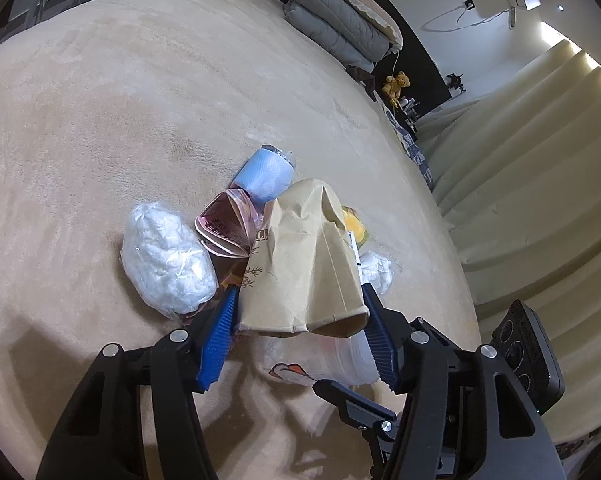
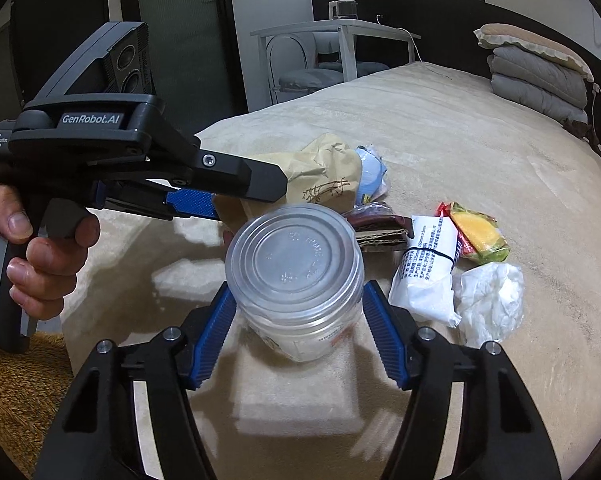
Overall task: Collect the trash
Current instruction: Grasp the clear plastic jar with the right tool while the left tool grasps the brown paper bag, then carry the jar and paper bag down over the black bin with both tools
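Left tongs (image 1: pixel 298 322): you have them squeezed on the crushed brown paper cup (image 1: pixel 304 260). Both blue pads touch its sides.
Right tongs (image 2: pixel 298 316): you have them closed on the clear plastic tub (image 2: pixel 296 268). Both blue pads press its sides, and its flat bottom faces the camera.
Your left hand (image 2: pixel 24 252): it shows in the right view, wrapped round the handle.
Trash pile: it lies on the tan bed cover (image 1: pixel 140 100).
Near the cup: a blue roll (image 1: pixel 264 174), a pink wrapper (image 1: pixel 224 228) and a white plastic bag (image 1: pixel 166 260).
Near the tub: a white packet (image 2: pixel 428 260), a crumpled tissue (image 2: pixel 488 296) and a yellow snack wrapper (image 2: pixel 476 236).
Far end of bed: folded grey blankets (image 1: pixel 340 28).
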### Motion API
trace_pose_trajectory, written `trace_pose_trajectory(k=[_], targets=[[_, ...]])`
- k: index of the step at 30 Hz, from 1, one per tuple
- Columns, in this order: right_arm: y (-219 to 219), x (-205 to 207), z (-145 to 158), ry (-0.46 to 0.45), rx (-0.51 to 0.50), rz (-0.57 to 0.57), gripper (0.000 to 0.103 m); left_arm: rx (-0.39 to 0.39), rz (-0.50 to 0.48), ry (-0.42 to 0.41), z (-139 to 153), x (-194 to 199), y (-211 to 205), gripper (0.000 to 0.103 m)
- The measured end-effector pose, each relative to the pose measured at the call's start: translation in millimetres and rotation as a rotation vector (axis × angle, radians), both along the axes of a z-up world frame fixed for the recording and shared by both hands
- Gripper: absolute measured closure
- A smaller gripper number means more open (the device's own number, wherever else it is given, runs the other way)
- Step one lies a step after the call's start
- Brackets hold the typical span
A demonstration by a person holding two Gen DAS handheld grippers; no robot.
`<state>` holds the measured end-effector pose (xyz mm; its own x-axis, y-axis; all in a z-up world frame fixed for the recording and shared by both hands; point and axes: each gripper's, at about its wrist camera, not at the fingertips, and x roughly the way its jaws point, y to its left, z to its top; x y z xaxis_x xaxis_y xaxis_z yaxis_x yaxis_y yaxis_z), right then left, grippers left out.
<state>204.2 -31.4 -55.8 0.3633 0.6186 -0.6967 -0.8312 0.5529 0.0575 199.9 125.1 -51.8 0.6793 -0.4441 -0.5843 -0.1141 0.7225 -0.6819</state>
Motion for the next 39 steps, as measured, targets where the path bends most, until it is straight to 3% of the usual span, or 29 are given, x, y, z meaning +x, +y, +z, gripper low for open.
trace_pose_trajectory(k=[18,29,39], targets=[[-36.5,-20.3,24.7,-0.004,0.055,-0.056,0.038,-0.002,0.001,-0.090,22.5,-45.6,-15.9,0.046],[-81.4,-56.0,41.5,-0.018,0.110,-0.103,0.038,0.008,0.004,-0.126,31.7,-84.6,-32.9,0.046],[-120.7,-93.6,48.6,0.004,0.149,-0.133,0.038,0.081,-0.033,-0.173,34.3,-133.4,-61.2,0.046]])
